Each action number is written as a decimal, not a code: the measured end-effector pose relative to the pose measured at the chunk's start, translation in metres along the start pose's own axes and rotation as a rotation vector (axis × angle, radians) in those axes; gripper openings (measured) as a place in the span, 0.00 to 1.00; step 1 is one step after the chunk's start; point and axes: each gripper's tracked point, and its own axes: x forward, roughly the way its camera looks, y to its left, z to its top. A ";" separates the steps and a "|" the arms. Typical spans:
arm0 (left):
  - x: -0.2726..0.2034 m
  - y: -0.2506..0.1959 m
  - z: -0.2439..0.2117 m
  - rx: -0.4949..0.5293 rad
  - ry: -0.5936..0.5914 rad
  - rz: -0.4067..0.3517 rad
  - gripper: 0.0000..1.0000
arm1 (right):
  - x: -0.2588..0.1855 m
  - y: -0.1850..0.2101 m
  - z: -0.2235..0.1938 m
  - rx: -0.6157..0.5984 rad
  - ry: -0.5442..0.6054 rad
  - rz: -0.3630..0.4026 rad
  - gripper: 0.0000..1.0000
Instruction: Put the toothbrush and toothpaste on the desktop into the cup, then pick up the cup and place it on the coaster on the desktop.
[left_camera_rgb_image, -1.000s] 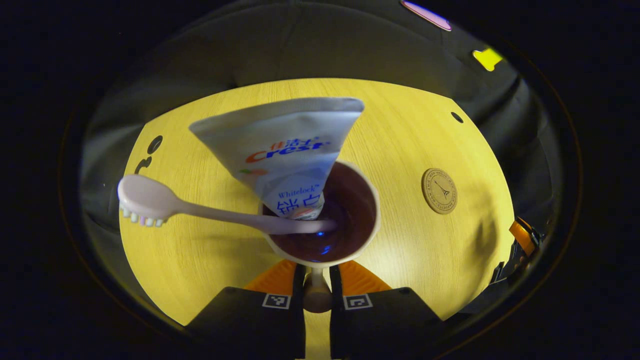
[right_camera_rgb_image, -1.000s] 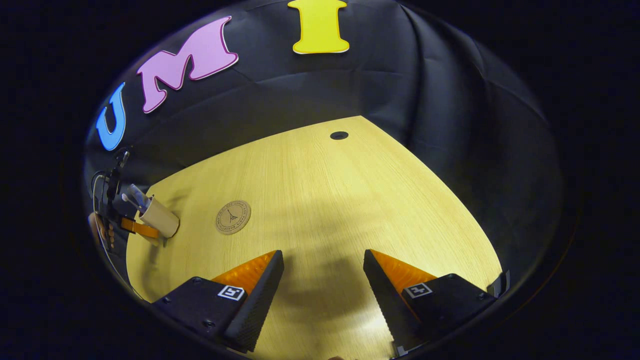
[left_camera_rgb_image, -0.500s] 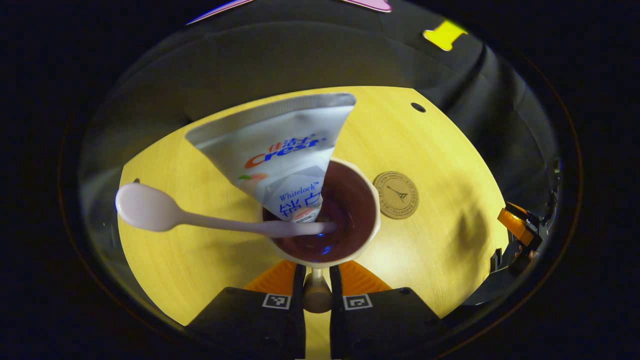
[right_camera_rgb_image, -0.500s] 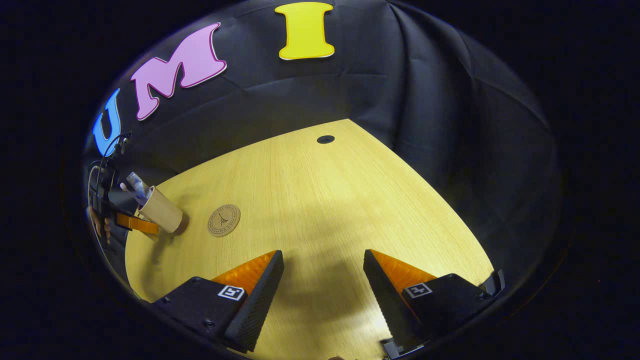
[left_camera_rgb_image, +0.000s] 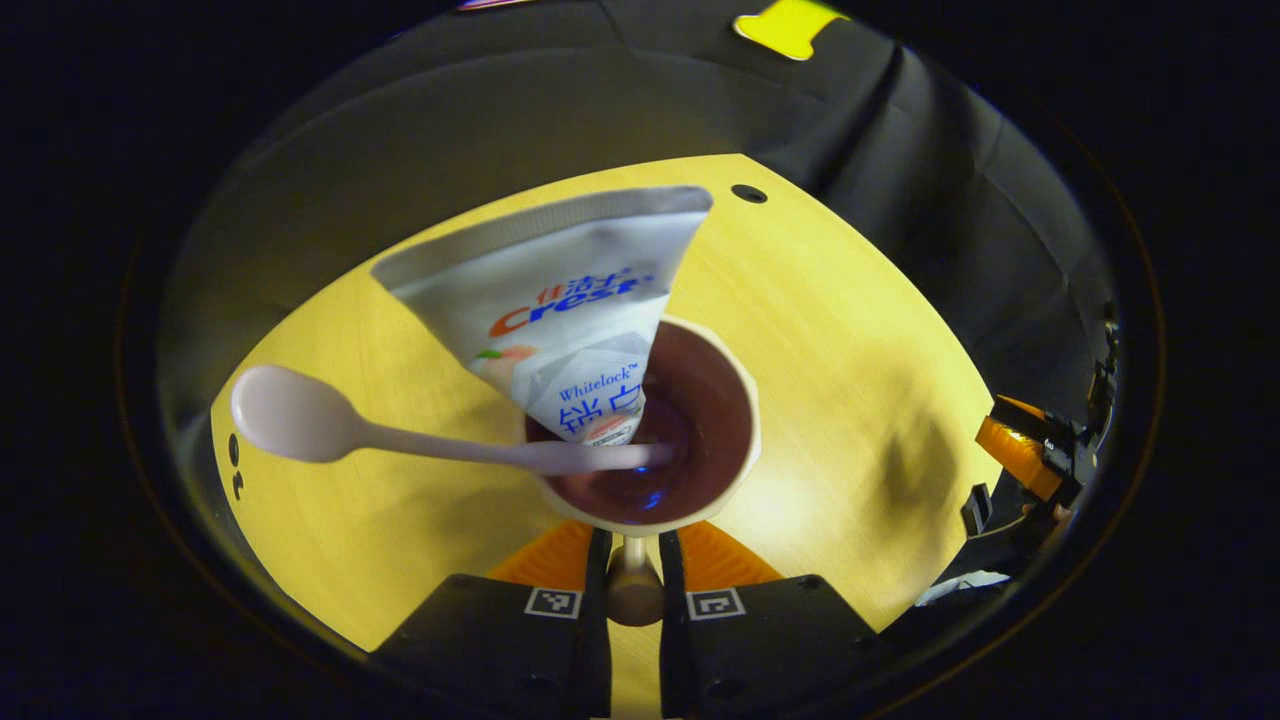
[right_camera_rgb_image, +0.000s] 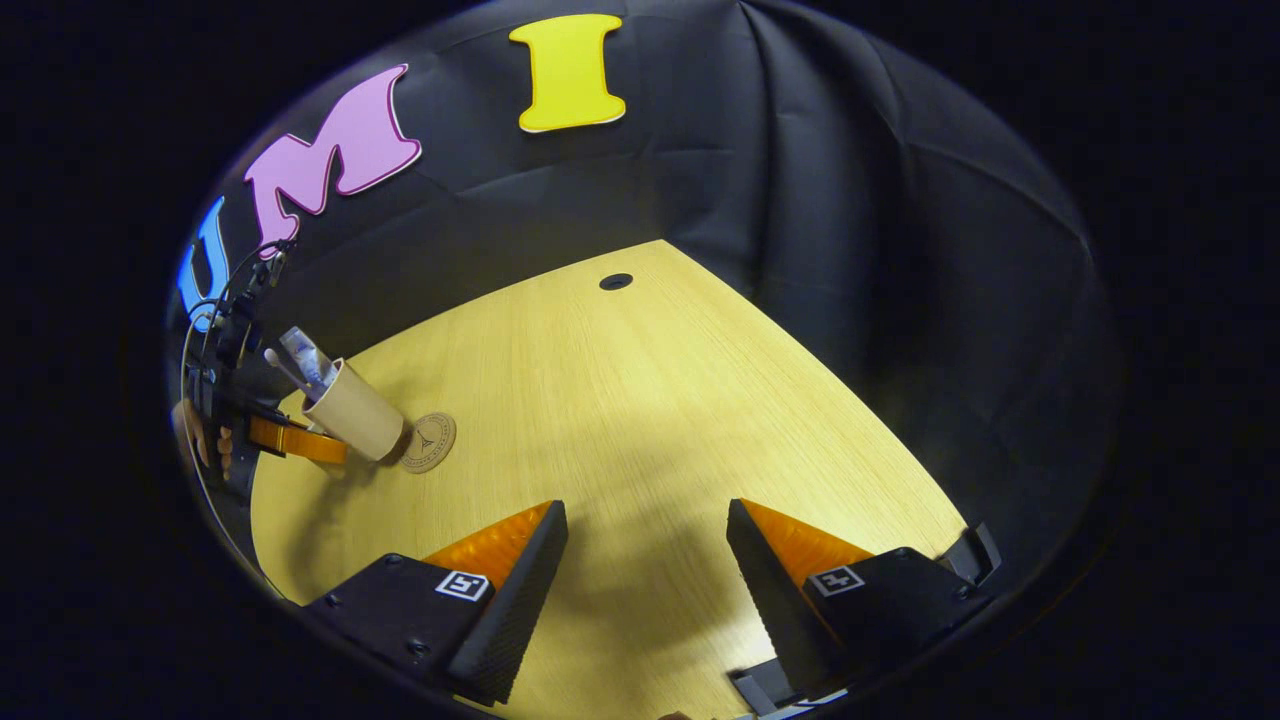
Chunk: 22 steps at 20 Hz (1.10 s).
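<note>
- Carrying the cup (left_camera_rgb_image: 650, 430) to the coaster (right_camera_rgb_image: 428, 441) is the step in hand, judging by how things lie.
- Doing it well is meaning keeping the cup straight up, so the toothpaste (left_camera_rgb_image: 560, 300) and the toothbrush (left_camera_rgb_image: 400, 440) are not tipping out.
- Both are already sitting in the cup and leaning out over its rim, so a slow, smooth move is looking best.
- In the right gripper view, the cup is standing just beside the coaster, maybe over its edge, near the left edge of the worktop (right_camera_rgb_image: 640, 420).
- Whether the cup is touching the worktop or hanging a little above it is hard to tell.
- Getting the cup's bottom right over the middle of the coaster before setting it down is mattering most.
- The left tool (left_camera_rgb_image: 633, 580) is nearly closed, and its two fingers are pinching the cup's handle.
- The right tool (right_camera_rgb_image: 648, 560) is wide open, holding nothing, and hanging over the near part of the worktop, well apart from the cup.
</note>
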 end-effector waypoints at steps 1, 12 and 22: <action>0.003 -0.004 0.002 0.010 0.004 -0.001 0.24 | -0.001 -0.003 -0.001 0.005 0.000 -0.004 0.99; 0.029 -0.016 0.007 0.025 0.048 0.007 0.24 | -0.007 -0.030 -0.006 0.043 0.004 -0.033 0.98; 0.026 -0.026 0.015 0.040 0.038 0.016 0.38 | -0.015 -0.022 -0.013 0.031 0.010 -0.013 0.99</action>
